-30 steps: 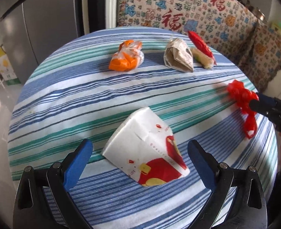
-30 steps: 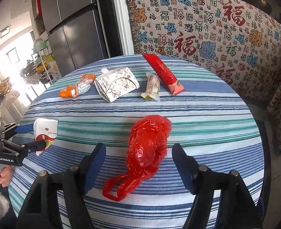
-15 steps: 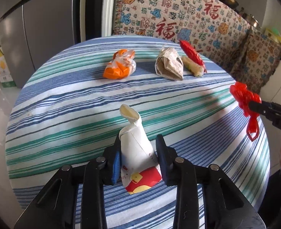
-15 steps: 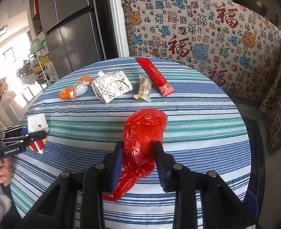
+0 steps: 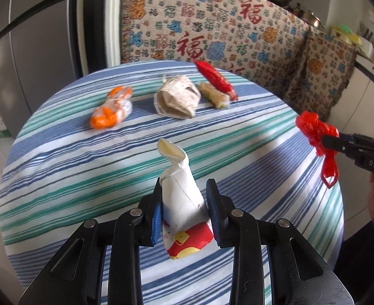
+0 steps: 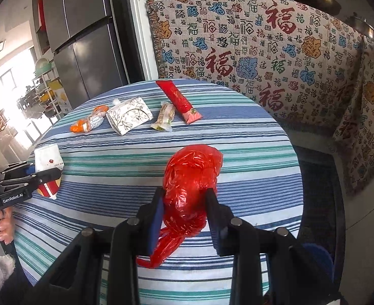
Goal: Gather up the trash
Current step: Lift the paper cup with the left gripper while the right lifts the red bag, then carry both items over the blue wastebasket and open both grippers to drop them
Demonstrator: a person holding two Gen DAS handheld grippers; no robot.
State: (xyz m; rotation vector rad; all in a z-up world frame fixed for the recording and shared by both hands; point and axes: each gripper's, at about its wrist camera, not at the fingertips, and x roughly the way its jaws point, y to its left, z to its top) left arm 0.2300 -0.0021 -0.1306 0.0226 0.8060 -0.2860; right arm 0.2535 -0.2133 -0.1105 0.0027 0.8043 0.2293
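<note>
Pads of the left gripper (image 5: 184, 214) pinch a white carton (image 5: 184, 203); the right gripper (image 6: 184, 214) squeezes a red bag (image 6: 189, 178).

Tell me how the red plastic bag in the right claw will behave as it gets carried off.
The red plastic bag is crumpled thin film, so probably very light and floppy. Its loop hangs loose below the right claw, so it may swing or snag. The glossy film could slip.

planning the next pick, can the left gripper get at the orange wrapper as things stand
Probably not yet: the left gripper is shut on the white carton, so it is occupied. The striped tablecloth between it and the orange wrapper lies bare.
</note>
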